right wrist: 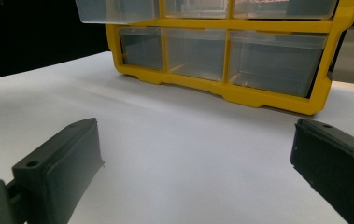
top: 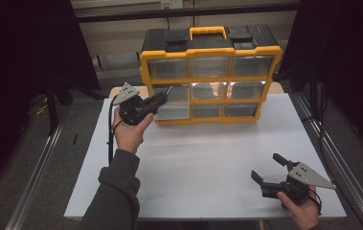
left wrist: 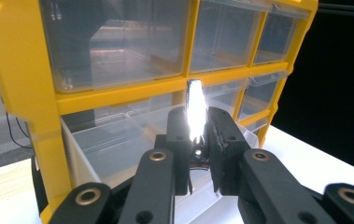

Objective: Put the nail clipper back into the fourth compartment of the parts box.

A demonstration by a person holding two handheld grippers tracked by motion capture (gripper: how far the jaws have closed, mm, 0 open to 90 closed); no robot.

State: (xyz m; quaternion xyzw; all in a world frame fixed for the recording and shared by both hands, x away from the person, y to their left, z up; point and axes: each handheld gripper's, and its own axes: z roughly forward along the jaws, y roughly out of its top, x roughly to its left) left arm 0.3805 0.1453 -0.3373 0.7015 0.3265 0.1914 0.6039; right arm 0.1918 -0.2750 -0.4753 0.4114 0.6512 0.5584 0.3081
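High view: the left gripper [top: 162,99] sits left of centre in the frame, raised in the person's left hand [top: 130,132], its jaws closed on a thin shiny metal piece [top: 168,89] that pokes toward the yellow drawer cabinet [top: 211,74] in the upper middle. The cabinet stands at the far edge of the white table [top: 203,163]. Its middle-left clear drawer [top: 175,106] is pulled out, and the gripper tip is just at it. The right gripper [top: 271,168] lies low at the lower right of the frame, held in the right hand [top: 301,211], jaws spread wide with nothing between them, well apart from the cabinet.

Left gripper view: the two black jaws rise from the bottom and pinch the metal piece [left wrist: 195,112] at the centre of the frame; it glares bright and stands upright above the open drawer [left wrist: 123,140]. What kind of item it is cannot be told. The cabinet [left wrist: 20,84] takes the left and top.

Right gripper view: the jaws stand far apart at the lower corners over bare table [right wrist: 184,154]. The cabinet [right wrist: 240,95] runs across the top.
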